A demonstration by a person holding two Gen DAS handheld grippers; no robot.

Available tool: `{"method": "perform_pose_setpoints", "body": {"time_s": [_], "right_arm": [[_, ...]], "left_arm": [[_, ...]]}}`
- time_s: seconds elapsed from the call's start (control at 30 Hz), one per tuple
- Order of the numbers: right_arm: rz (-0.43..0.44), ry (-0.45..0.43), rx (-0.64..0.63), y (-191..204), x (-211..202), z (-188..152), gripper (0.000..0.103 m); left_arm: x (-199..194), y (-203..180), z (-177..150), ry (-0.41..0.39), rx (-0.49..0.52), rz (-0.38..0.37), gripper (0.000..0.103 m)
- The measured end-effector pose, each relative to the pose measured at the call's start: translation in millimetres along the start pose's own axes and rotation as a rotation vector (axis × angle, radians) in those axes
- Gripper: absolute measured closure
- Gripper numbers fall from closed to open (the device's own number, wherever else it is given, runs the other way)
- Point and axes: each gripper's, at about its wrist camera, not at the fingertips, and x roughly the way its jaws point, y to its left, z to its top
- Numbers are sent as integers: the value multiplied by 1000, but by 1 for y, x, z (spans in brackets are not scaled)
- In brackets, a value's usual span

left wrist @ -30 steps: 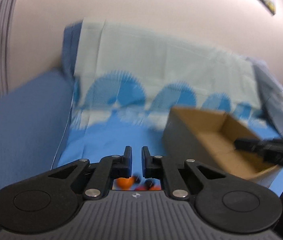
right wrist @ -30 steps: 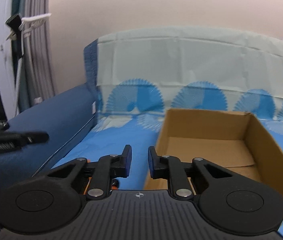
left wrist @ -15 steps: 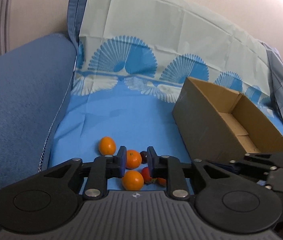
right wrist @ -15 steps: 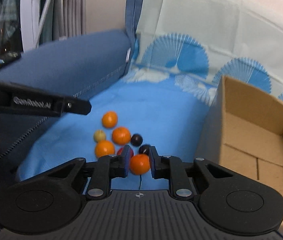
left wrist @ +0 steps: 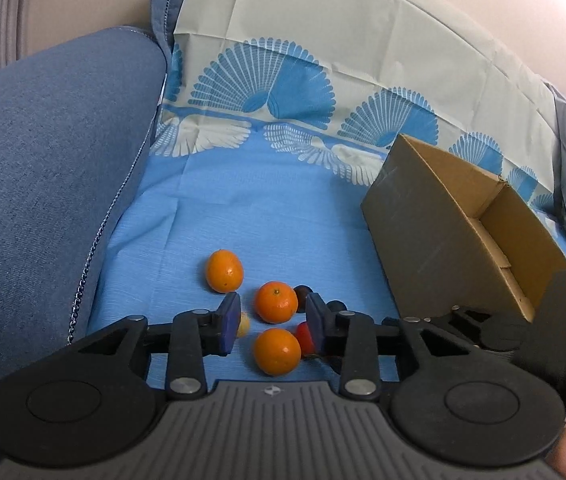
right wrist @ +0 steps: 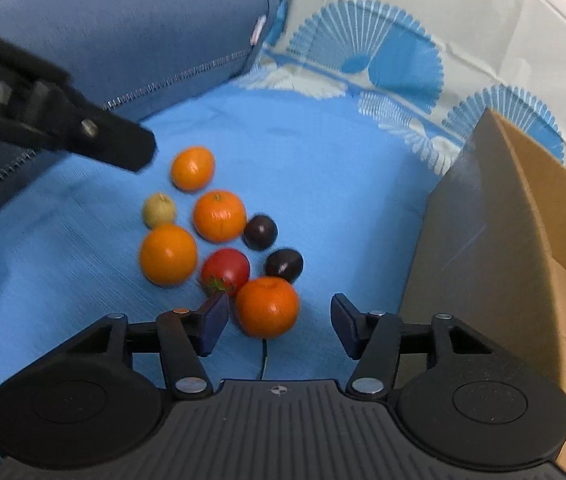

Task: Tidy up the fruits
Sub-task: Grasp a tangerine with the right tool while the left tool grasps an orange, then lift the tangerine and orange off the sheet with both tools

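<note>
Several fruits lie in a cluster on the blue cloth: oranges (right wrist: 219, 216), a red tomato (right wrist: 225, 272), two dark plums (right wrist: 259, 232) and a small yellow fruit (right wrist: 159, 210). My right gripper (right wrist: 279, 324) is open just above the nearest orange (right wrist: 267, 306). My left gripper (left wrist: 273, 322) is open over the cluster, with one orange (left wrist: 275, 302) between its fingers and another (left wrist: 277, 351) below. An open, empty cardboard box (left wrist: 463, 232) stands to the right; it also shows in the right wrist view (right wrist: 523, 220).
A blue sofa armrest (left wrist: 43, 140) rises on the left. A fan-patterned cloth (left wrist: 323, 60) covers the sofa back. The left gripper's finger (right wrist: 83, 128) reaches in from the left in the right wrist view. The right gripper's body (left wrist: 523, 328) sits beside the box.
Both grippers have tilted down and moved toward the fruit cluster. Both have opened from nearly shut. The fruits now fill more of each view.
</note>
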Motion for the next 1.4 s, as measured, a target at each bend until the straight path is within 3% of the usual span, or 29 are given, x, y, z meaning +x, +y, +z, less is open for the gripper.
{"method": "perform_pose_setpoints", "body": {"time_s": [0.07,0.13,0.5,0.63,0.77,1.03,1.4], "right_arm": [[4,19,10,-2,6,-1,52],[22,31,20,-3,9,-3,67],[62,-20,2,0,-20,-15,69],[102,-11,-6,3,-35,-19,69],[154,26,-1,5,-40,-24,68],[149,84,45,0,-29,-26,67],[136,85,31,1,-25,-28,65]], "left_arm": [[0,0,-1,0,2,-4,61],[0,0,-1,2,0,-7,60],[-5,3,-7,14,-25,-16,59],[7,5,-8,73,-33,-9,67],[23,4,-8,142,-27,-6,68],[50,-3,-8,207,-17,-1,59],[80,-15,-12,287,23,41,59]]}}
